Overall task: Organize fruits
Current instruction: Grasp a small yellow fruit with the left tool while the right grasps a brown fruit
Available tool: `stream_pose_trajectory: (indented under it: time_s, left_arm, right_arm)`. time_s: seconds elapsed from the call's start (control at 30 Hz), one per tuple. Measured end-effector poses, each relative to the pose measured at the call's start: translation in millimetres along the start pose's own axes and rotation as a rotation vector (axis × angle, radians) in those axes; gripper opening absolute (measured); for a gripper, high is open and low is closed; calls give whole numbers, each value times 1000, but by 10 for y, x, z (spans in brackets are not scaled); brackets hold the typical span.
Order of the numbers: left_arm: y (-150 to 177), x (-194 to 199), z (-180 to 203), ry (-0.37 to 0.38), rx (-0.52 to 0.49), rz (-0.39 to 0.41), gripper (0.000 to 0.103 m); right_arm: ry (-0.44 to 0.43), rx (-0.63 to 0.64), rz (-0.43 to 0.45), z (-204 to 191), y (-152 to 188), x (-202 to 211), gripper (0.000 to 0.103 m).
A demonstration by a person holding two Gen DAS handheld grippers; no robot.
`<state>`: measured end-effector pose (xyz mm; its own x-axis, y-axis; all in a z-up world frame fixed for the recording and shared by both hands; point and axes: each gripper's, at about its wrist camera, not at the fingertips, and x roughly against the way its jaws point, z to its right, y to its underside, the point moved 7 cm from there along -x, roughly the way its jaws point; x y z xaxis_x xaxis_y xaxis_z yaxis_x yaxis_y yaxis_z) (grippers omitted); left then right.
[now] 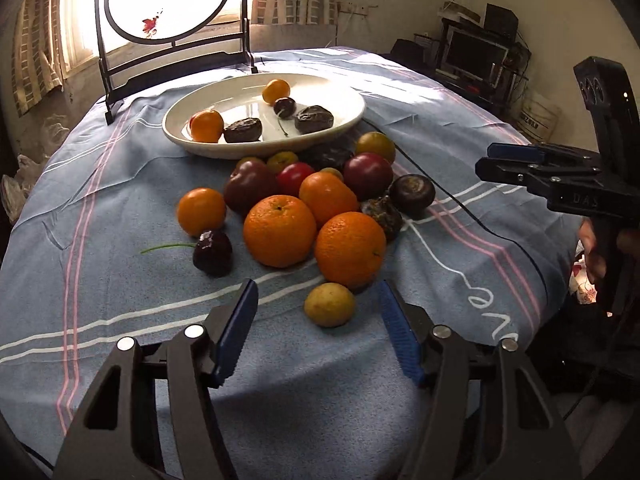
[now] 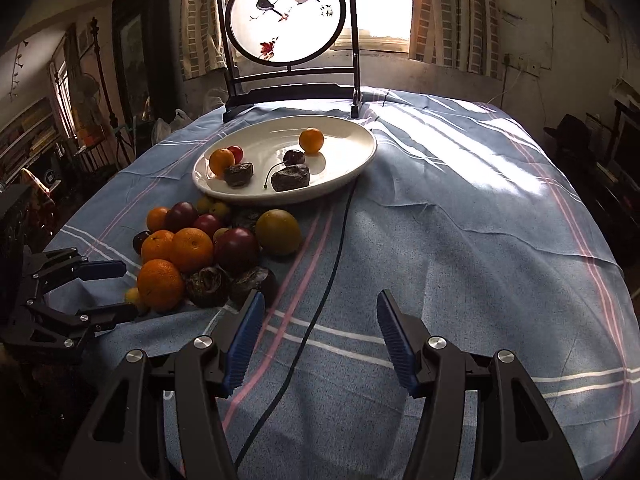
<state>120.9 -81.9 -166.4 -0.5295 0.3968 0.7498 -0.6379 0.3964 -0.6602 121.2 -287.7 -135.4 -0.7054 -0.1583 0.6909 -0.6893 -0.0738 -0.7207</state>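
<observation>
A heap of fruit lies on the blue striped cloth: two big oranges, smaller oranges, dark red plums, a cherry and wrinkled dark fruits. Behind it a white oval plate holds two small oranges, a cherry and two wrinkled dark fruits. My left gripper is open; a small yellow fruit sits between its fingertips, untouched, as the right wrist view also shows for this gripper. My right gripper is open over bare cloth right of the heap, also visible from the side.
A black cable runs from the plate across the cloth and between the right gripper's fingers. A round painted screen on a black stand stands at the table's far edge by the window. The cloth right of the plate is bare.
</observation>
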Motion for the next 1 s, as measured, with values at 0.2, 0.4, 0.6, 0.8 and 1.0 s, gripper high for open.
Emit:
stream_pose_trajectory:
  time_s: [0.2, 0.4, 0.6, 0.8, 1.0]
  left_arm:
    - [35, -102, 48, 55, 22, -24, 35]
    - [89, -54, 11, 61, 64, -9, 26]
    - [91, 139, -83, 45, 95, 24, 26]
    - [81, 220, -152, 43, 114, 35, 26]
    - [105, 193, -171, 49, 123, 30, 26]
  right_arm:
    - [-20, -21, -12, 12, 71, -9, 59]
    - [-98, 0, -28, -182, 69, -63, 58]
    - [-107, 75, -69, -444, 31, -282, 56]
    - [-79, 102, -93, -505, -23, -469, 51]
    - [-145, 42, -143, -494, -2, -603, 37]
